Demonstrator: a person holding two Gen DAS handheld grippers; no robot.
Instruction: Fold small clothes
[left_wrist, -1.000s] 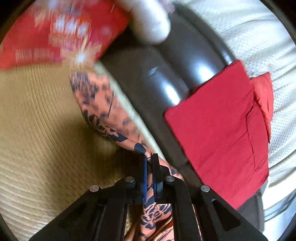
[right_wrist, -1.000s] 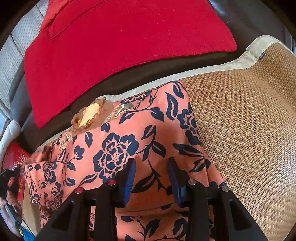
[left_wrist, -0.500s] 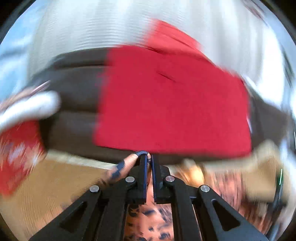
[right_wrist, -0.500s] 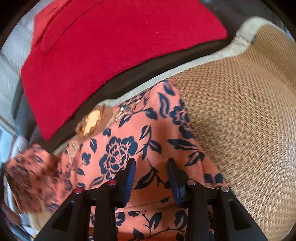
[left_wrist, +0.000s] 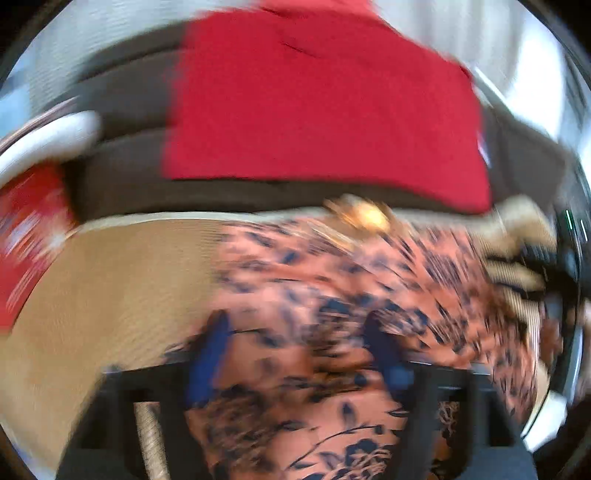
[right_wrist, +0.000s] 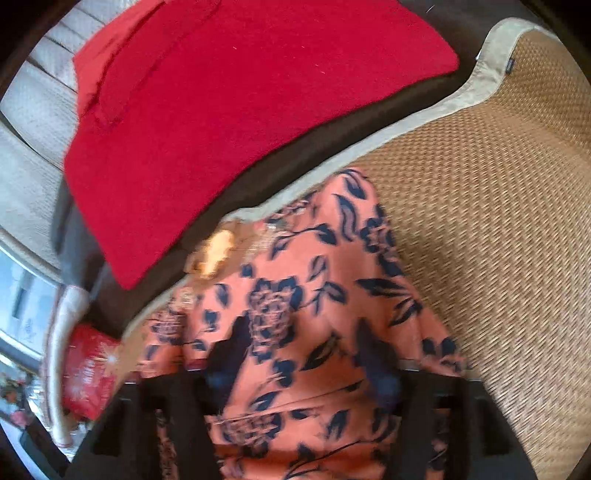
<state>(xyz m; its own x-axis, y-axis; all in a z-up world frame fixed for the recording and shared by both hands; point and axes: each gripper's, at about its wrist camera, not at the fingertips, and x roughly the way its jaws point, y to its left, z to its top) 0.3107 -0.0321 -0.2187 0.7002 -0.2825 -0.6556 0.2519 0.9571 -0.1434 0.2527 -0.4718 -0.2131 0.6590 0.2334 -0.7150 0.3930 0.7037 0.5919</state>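
Observation:
An orange garment with dark blue flowers (right_wrist: 303, 295) lies on a woven straw mat (right_wrist: 498, 240). My right gripper (right_wrist: 301, 354) hovers over its near part. Its jaws are opening, the cloth lies under them, and the pads do not press on it. The left wrist view is motion-blurred. There my left gripper (left_wrist: 297, 350) stands over the same garment (left_wrist: 332, 280), its blue pads (left_wrist: 210, 350) far apart and its jaws opening. The cloth passes below and between the fingers, and nothing is pinched. A gold ornament (left_wrist: 365, 216) sits at the garment's far edge.
A folded red cloth (right_wrist: 240, 110) rests on the dark brown sofa edge (right_wrist: 295, 162) beyond the mat. A red patterned packet (right_wrist: 88, 369) lies to the left. A pale textured cushion (right_wrist: 33, 110) is behind. Bare mat (left_wrist: 110, 295) stretches left of the garment.
My left gripper, shut on a fold of the orange garment, swung it across from the left onto the garment, then opened and released it. The right jaws have widened.

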